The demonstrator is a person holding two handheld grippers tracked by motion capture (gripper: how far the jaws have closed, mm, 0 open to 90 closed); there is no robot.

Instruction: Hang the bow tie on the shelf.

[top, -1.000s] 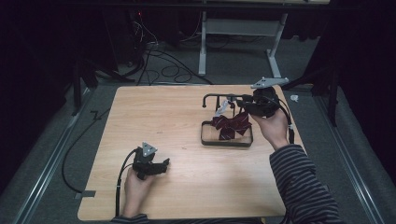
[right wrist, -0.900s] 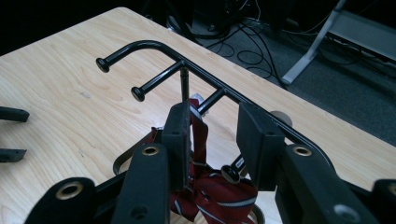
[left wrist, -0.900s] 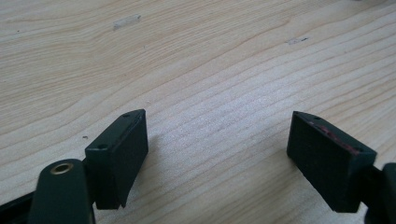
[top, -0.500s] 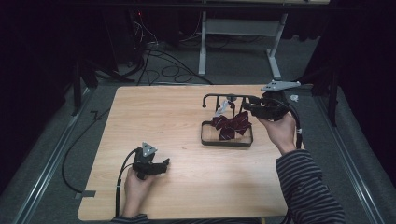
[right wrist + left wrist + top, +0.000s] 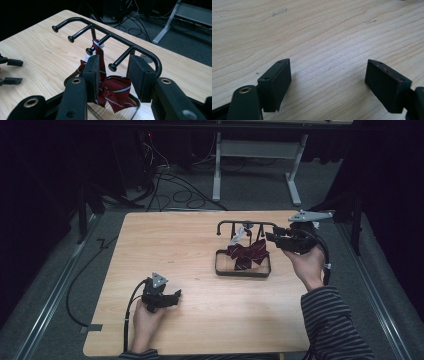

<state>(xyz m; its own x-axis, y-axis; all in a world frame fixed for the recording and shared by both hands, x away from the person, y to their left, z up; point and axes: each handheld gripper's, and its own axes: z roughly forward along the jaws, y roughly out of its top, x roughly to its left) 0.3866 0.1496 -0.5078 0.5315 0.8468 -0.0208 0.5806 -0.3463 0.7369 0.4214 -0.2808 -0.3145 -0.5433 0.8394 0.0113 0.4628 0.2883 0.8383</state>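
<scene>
A black peg rack (image 5: 245, 224) stands on its wire base at the table's right middle. A dark red striped bow tie (image 5: 248, 253) hangs from one peg by its strap. My right gripper (image 5: 272, 238) hovers just right of the rack, pointing at it. In the right gripper view the rack (image 5: 105, 26) and the tie (image 5: 115, 92) lie beyond the right gripper (image 5: 116, 75). Its jaws have just been opening; a peg tip and the tie show through the gap, and the pads press on nothing. My left gripper (image 5: 173, 296) rests open at the front left, with bare wood between the jaws of the left gripper (image 5: 328, 82).
The wooden table (image 5: 170, 250) has bare room across its left and middle. The left gripper's jaw tips (image 5: 11, 71) show far off in the right gripper view. Cables (image 5: 170, 185) and a white table frame (image 5: 260, 150) lie on the floor behind. A metal rail (image 5: 50, 290) runs along the left.
The right gripper has drawn back to the right, away from the tie, with its jaws wider apart. The tie stays hanging on the rack. The left gripper has not moved.
</scene>
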